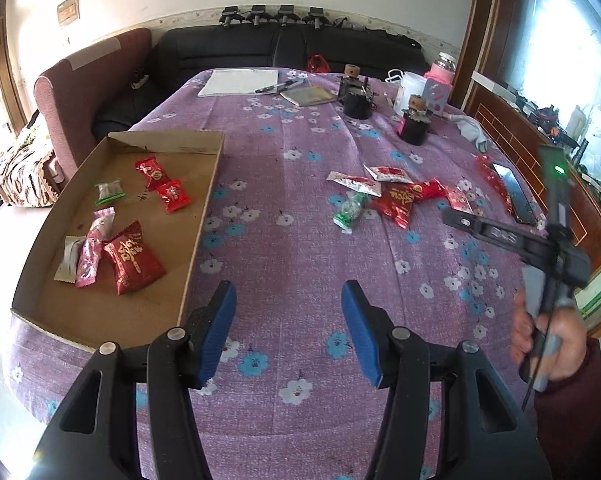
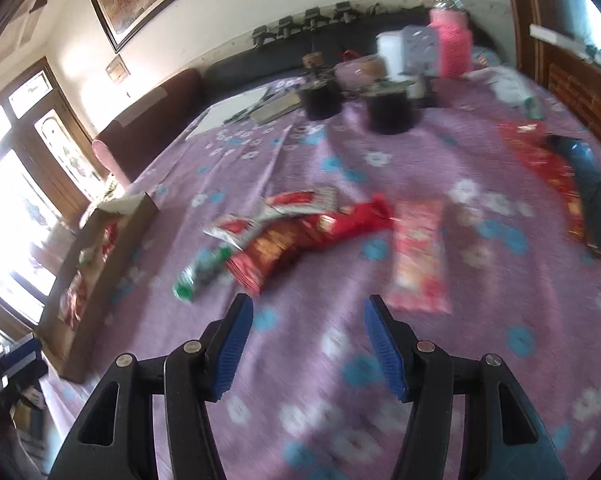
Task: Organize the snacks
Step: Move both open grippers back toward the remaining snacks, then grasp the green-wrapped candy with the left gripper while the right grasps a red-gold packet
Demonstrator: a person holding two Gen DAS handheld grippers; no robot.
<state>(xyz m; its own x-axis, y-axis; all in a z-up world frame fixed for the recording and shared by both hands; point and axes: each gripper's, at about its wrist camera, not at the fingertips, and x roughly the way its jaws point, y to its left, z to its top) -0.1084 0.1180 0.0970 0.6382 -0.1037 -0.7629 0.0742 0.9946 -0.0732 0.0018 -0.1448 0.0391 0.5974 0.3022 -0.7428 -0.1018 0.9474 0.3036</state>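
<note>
Right hand-held gripper [image 2: 308, 344] open, empty, nearer; pink long foil snack packet [image 2: 419, 256] just ahead-right, long axis along fingers, right of red packet [image 2: 300, 240].

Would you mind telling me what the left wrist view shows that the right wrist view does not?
Only the left wrist view shows the cardboard tray's inside, with its snacks sharp, and the person's hand holding the other tool. Only the right wrist view, which is blurred, shows a long pink packet whole, and bright windows. Both share the loose snack pile, including the green candy, and two dark jars. Each view's own gripper, left and right, is open and empty.
</note>
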